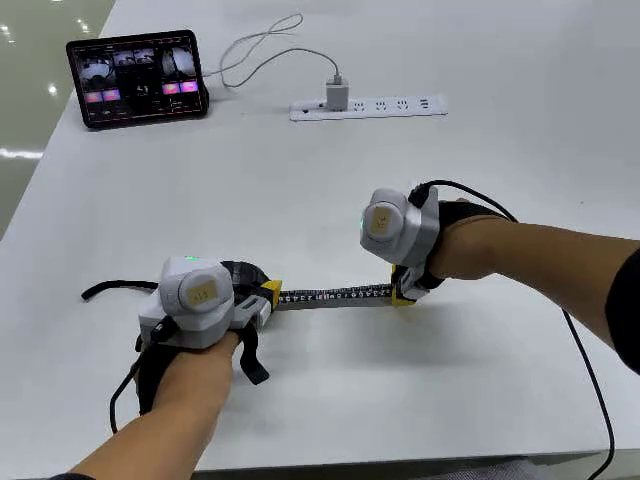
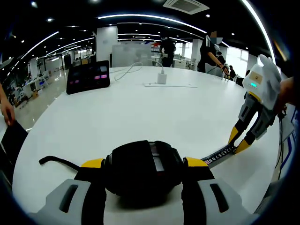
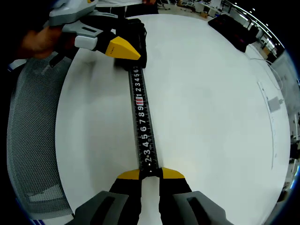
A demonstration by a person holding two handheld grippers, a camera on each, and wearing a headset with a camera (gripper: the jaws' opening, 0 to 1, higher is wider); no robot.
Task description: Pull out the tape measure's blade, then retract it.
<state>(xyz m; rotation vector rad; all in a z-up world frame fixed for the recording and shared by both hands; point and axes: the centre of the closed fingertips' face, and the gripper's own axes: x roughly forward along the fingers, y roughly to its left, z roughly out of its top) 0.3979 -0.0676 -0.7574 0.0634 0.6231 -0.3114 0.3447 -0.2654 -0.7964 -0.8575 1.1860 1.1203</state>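
Blade links tape measure and right gripper near table edge.

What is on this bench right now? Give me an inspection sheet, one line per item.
Surface: white table, bare between the things.
Job's things: tape measure case at the near left; blade drawn out flat towards the right.
Clutter: tablet, screen lit, far left; power strip with a charger plugged in.
Grippers: left gripper holds the case between its fingers; right gripper pinches the blade's end.
Cables: white cable runs from charger to tablet; black cable trails from the right gripper; black strap lies left of the case.
Surroundings: open office, people standing beyond the table; mesh chair beside it.
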